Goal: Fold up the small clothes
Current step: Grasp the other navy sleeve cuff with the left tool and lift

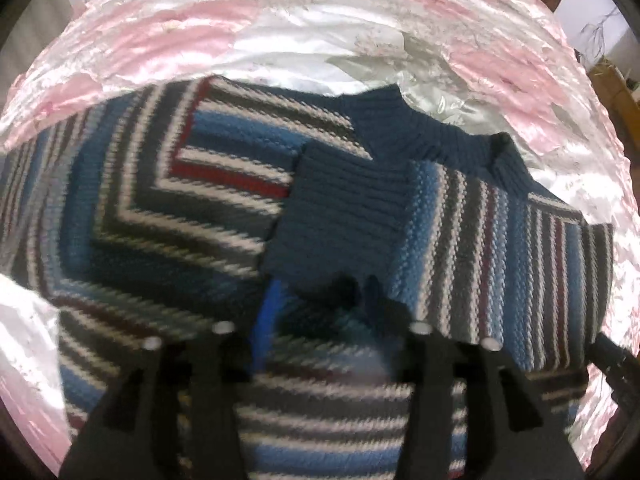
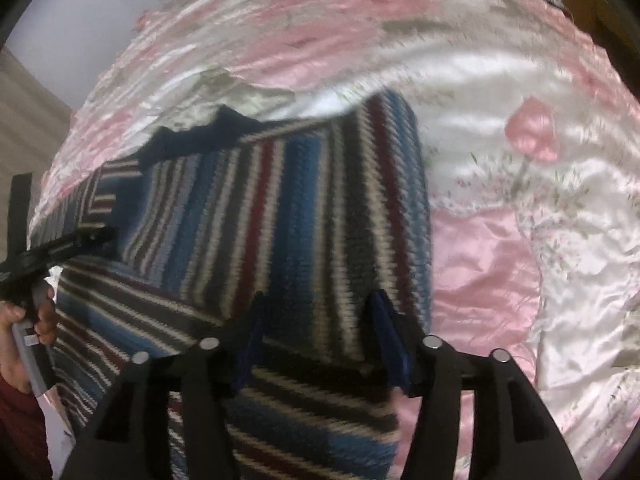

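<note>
1. Left hand-held gripper hangs just above the striped sweater, fingers apart, near the folded-in sleeve cuff.
2. Right hand-held gripper is spread apart over the sweater's right half.
3. Beyond, the sweater lies on a pink floral bedspread.

Count: 1 sweater, 2 hand-held grippers, 1 bedspread, 1 hand.

One striped knit sweater with one ribbed navy collar and one ribbed navy cuff showing on top. Two hand-held grippers: left hand-held gripper and right hand-held gripper, two fingers each. One pink-and-white satin bedspread underneath. One person's hand in the right wrist view.
</note>
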### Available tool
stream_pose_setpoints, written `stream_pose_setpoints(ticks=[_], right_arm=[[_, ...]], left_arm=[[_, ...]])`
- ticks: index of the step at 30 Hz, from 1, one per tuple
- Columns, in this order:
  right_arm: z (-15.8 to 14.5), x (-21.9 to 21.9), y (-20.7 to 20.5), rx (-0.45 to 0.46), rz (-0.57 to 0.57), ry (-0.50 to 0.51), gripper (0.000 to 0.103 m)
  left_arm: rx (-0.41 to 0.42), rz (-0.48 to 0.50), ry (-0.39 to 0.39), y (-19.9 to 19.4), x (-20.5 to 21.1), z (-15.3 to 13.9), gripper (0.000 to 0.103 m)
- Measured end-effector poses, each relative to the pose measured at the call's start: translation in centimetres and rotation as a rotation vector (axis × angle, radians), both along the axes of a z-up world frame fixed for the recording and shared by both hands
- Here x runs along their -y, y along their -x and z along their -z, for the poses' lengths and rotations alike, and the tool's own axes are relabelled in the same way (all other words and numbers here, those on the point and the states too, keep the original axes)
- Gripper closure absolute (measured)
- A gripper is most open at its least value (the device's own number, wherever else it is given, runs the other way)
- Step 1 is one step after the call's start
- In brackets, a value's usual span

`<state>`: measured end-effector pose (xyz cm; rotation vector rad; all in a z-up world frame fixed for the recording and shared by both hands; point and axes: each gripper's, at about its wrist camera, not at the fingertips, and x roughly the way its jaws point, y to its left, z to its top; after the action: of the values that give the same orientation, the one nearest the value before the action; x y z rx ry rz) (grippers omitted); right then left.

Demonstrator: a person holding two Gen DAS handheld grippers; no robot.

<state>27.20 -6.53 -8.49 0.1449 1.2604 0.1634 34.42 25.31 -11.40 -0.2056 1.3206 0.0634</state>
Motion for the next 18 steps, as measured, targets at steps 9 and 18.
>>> stream_pose_setpoints(ticks=[9,18], right_arm=[[-0.4,-8.1,-1.8,-0.036,-0.047,-0.063,0.02],[0.9,-12.2,-2.8,-0.048,-0.089,-0.056,0.017]], left_arm=[[0.034,-0.125,-0.152,3.8,-13.4,-4.9,0.018],[-0.013,-0.525,-0.313,6.1,-36.2,-6.8,0.022]])
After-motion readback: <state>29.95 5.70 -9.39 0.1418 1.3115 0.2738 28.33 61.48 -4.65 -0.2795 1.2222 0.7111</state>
